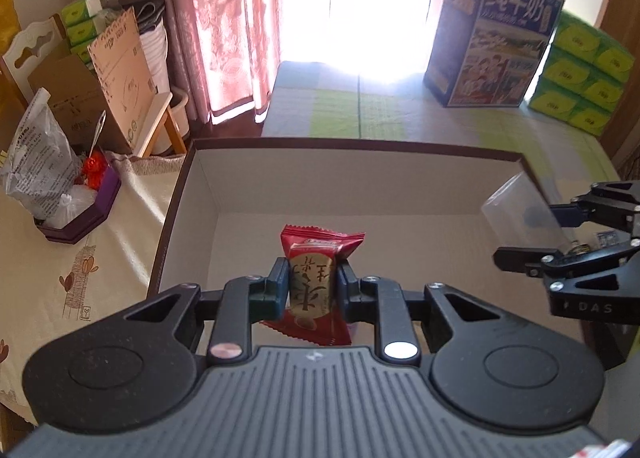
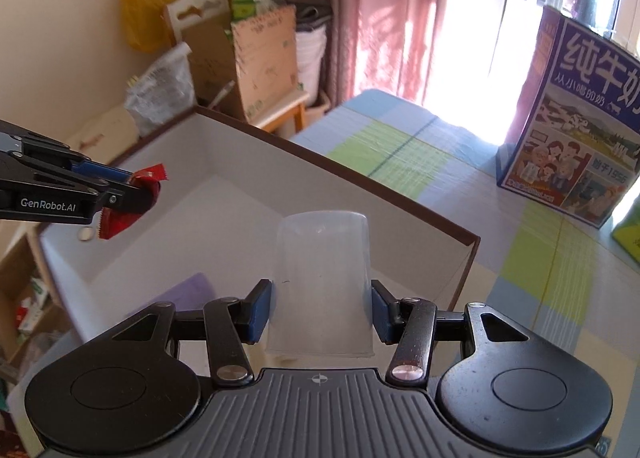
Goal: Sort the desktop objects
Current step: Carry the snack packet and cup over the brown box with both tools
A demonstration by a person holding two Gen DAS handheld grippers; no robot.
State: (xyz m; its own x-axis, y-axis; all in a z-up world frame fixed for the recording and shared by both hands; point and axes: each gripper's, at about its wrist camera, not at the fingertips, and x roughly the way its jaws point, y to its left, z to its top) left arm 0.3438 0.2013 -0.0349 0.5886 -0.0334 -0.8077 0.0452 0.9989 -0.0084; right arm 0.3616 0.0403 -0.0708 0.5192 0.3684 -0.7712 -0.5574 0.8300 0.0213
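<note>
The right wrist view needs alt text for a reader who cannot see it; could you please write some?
The right gripper clamps a translucent plastic cup, held upside down above an open white cardboard box with a brown rim. At left, the left gripper grips a red snack packet over the same box; a blue milk carton box stands behind on a checked tablecloth.

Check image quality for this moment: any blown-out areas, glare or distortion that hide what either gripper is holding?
Left wrist view: the window is blown out to white, but the red snack packet in the left gripper reads sharply. Right wrist view: window glare at upper right, fisheye bending the box rim; the translucent cup in the right gripper stays legible.
</note>
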